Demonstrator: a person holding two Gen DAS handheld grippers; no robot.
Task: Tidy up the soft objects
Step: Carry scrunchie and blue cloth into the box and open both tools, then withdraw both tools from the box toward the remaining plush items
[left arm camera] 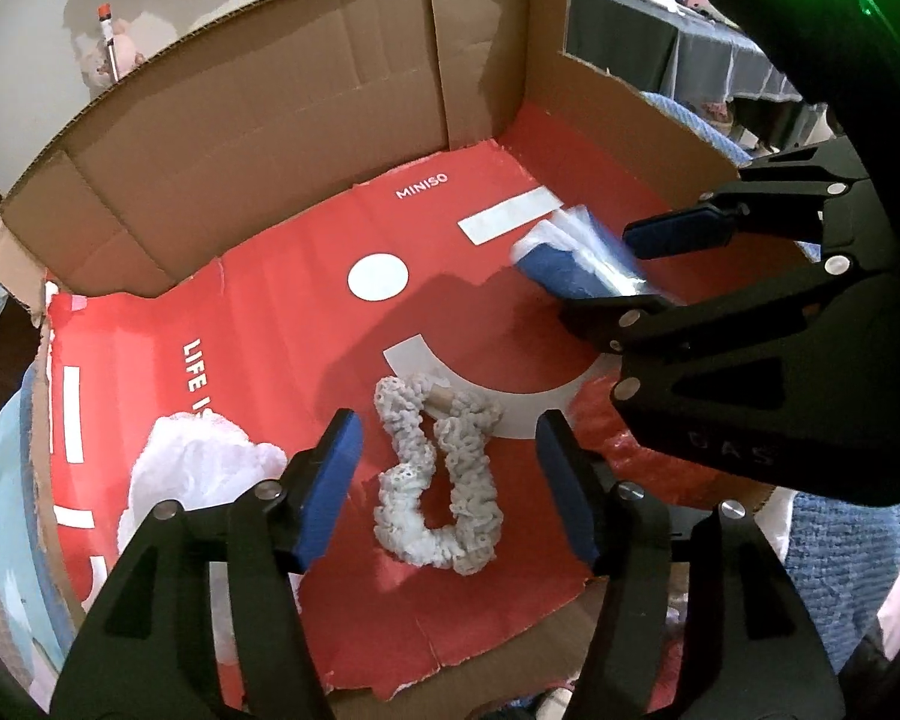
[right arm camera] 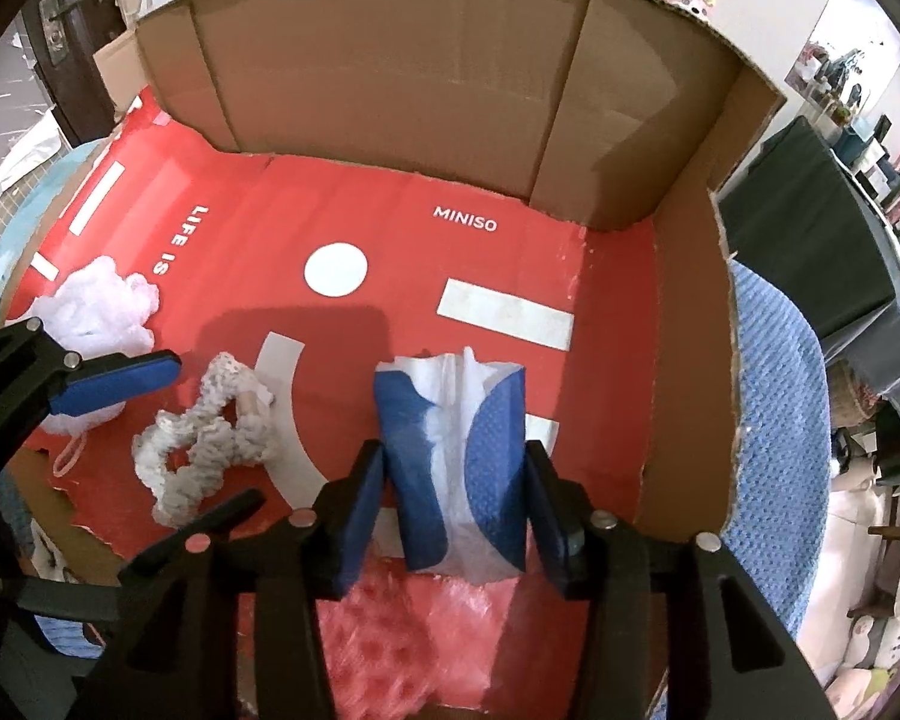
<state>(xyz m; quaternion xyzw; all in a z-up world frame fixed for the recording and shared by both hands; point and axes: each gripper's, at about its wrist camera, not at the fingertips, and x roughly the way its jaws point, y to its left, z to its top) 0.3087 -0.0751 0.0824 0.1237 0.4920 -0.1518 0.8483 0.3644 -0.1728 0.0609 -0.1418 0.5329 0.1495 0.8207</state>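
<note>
So here's where we're at: our left gripper (left arm camera: 447,486) is hanging over the grey knitted scrunchie (left arm camera: 438,474) with its blue pads spread wide on either side, not touching it at all, so the scrunchie just lies loose on the red floor of the cardboard box (left arm camera: 306,108). Our right gripper (right arm camera: 453,510) has its jaws parted around the blue-and-white packet in clear plastic wrap (right arm camera: 450,456); the packet sits between the pads with a sliver of gap on each side, resting on the box floor, so we'd say it isn't pinched. Taking the white dot (right arm camera: 336,270) printed on the floor as our landmark, the packet lies to the near right of it, just below the white bar (right arm camera: 504,315), and the scrunchie sits to the near left, over the white curved stripe. A fluffy white mesh puff (right arm camera: 99,312) sits left of the dot, by the "LIFE IS" lettering. The MINISO lettering (right arm camera: 465,219) is just beyond the dot, up against the brown back wall. Some pink bubble wrap (right arm camera: 402,630) bunches at the near edge, under the right gripper.
</note>
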